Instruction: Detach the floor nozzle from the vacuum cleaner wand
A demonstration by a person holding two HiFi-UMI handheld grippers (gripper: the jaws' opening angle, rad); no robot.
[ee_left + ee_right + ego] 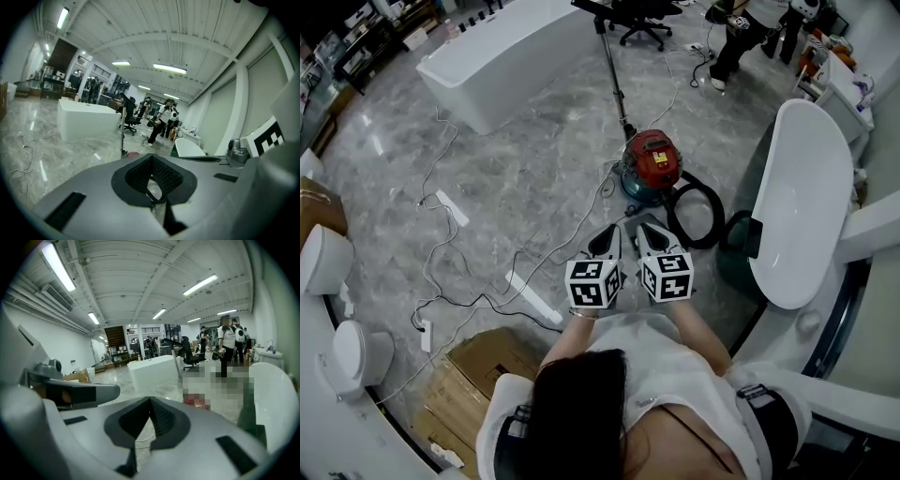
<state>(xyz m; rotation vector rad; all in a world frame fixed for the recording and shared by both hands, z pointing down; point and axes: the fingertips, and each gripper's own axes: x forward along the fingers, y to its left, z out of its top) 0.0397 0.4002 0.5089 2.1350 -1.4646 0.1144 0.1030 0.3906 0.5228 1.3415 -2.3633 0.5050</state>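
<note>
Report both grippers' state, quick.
Left gripper: fingers closed, holding nothing.
Right gripper: fingers closed, holding nothing.

You stand in a large showroom-like hall. A white freestanding bathtub and a second tub sit on a polished marble-pattern floor. Strip lights line the ribbed ceiling, with an office chair and cardboard boxes nearby.

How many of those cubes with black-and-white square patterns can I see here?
2. The left cube rides on the left gripper, the right cube on the right gripper, side by side in front of the person. None seems hidden.
</note>
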